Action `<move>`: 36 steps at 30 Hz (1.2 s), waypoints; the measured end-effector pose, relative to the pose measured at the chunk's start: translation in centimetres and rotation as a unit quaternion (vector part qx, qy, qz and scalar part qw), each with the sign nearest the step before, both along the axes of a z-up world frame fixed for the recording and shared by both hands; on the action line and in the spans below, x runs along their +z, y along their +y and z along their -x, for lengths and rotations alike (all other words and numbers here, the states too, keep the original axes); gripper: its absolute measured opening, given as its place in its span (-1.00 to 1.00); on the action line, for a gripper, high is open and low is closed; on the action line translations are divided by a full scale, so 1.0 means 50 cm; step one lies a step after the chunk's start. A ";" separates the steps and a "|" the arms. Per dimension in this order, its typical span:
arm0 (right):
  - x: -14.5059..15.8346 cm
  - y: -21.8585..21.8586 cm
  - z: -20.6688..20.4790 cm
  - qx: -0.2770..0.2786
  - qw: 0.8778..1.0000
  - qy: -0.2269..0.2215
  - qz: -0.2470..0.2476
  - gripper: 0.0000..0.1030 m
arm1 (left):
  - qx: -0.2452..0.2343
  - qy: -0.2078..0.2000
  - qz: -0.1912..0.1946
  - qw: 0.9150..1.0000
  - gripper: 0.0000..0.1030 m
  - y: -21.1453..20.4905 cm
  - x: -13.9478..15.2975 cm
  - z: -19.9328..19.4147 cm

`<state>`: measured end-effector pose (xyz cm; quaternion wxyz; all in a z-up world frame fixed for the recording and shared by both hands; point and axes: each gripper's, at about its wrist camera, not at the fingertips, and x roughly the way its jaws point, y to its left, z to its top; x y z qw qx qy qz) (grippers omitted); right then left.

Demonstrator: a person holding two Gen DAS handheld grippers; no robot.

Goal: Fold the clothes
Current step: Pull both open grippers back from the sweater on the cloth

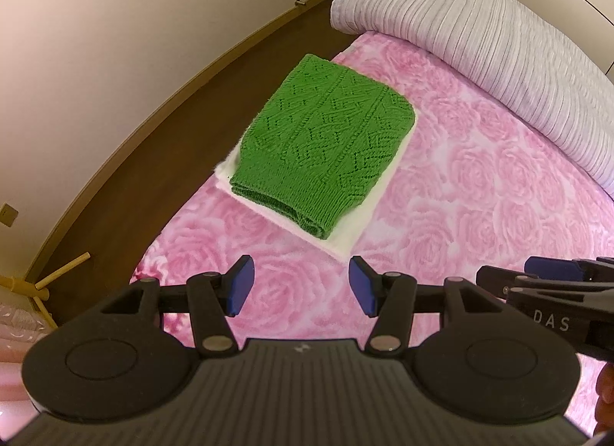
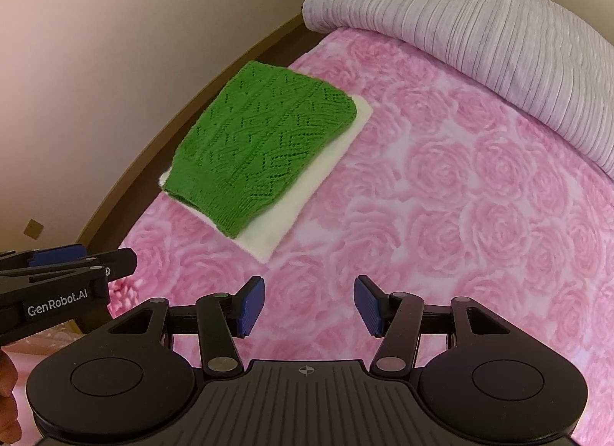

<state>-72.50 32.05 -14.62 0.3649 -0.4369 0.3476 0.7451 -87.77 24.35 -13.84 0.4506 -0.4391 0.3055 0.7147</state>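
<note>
Green sweater [image 1: 322,143] lies folded on a folded white cloth [image 1: 347,233] near the bed [image 1: 460,185] edge; left gripper [image 1: 301,287] and right gripper [image 2: 309,304] both spread wide, holding nothing, short of the stack; folding looks complete; if tidying, pinch corners only, keep edges square.

Warm, even indoor light; soft shadows; sharp focus; strong fisheye bending, dark corners

a green knit sweater [image 1: 326,143] – folded flat – lies stacked on a folded white cloth [image 1: 347,231] near the bed's [image 1: 479,193] edge.
</note>
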 end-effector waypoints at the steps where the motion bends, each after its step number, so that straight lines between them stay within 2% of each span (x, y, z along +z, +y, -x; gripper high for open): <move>1: -0.002 0.004 0.001 -0.001 1.000 0.000 0.001 0.08 | -0.001 0.000 0.001 1.000 -0.02 0.005 -0.003 0.000; 20: -0.025 0.073 0.016 -0.012 1.000 -0.004 -0.001 0.08 | -0.012 0.002 -0.010 1.000 -0.02 0.074 -0.020 0.006; 32: -0.008 0.067 0.014 -0.008 1.000 0.004 -0.014 0.08 | -0.007 0.006 -0.020 1.000 -0.01 0.066 -0.015 0.004; 36: 0.004 0.053 0.004 -0.009 1.000 0.009 -0.020 0.08 | -0.009 0.021 -0.038 0.999 -0.01 0.046 0.004 -0.009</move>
